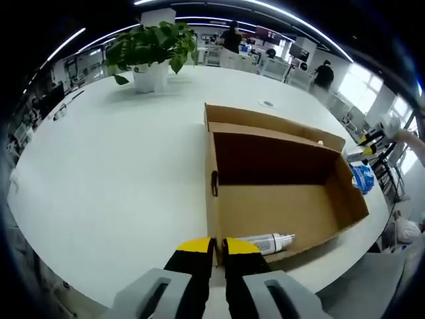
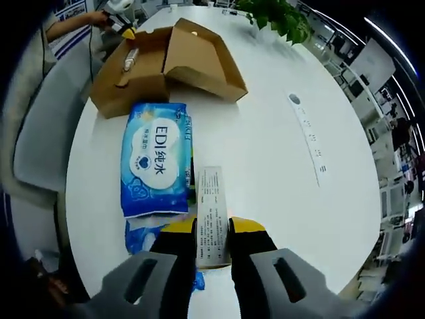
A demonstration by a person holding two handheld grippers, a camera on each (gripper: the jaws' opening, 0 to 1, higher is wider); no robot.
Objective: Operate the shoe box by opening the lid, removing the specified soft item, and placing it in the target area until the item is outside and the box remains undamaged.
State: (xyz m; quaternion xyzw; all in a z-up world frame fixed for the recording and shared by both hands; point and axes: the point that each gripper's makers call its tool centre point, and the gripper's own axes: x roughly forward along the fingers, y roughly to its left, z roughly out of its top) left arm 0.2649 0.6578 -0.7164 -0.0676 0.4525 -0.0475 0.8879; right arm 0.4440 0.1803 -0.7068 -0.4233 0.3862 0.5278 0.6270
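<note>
The brown cardboard shoe box (image 1: 279, 206) lies open on the white table (image 1: 99, 173), its lid folded back. A white tube (image 1: 267, 242) rests inside along the near wall. My left gripper (image 1: 217, 247) is shut on the box's near corner wall. In the right gripper view, my right gripper (image 2: 212, 229) is shut on a flat white printed pack (image 2: 211, 206) just above the table. A blue wet-wipes pack (image 2: 155, 159) lies beside it, between me and the box (image 2: 159, 63). The left gripper (image 2: 125, 25) shows at the box's far corner. The right gripper (image 1: 369, 146) appears beyond the box, near the blue pack (image 1: 363, 178).
A potted plant (image 1: 153, 43) stands at the table's far side. A second blue pack (image 2: 141, 236) lies partly under the first one. A grey chair (image 2: 40, 133) sits at the table edge. People stand in the background (image 1: 232, 36). A round port (image 2: 294, 100) is set into the tabletop.
</note>
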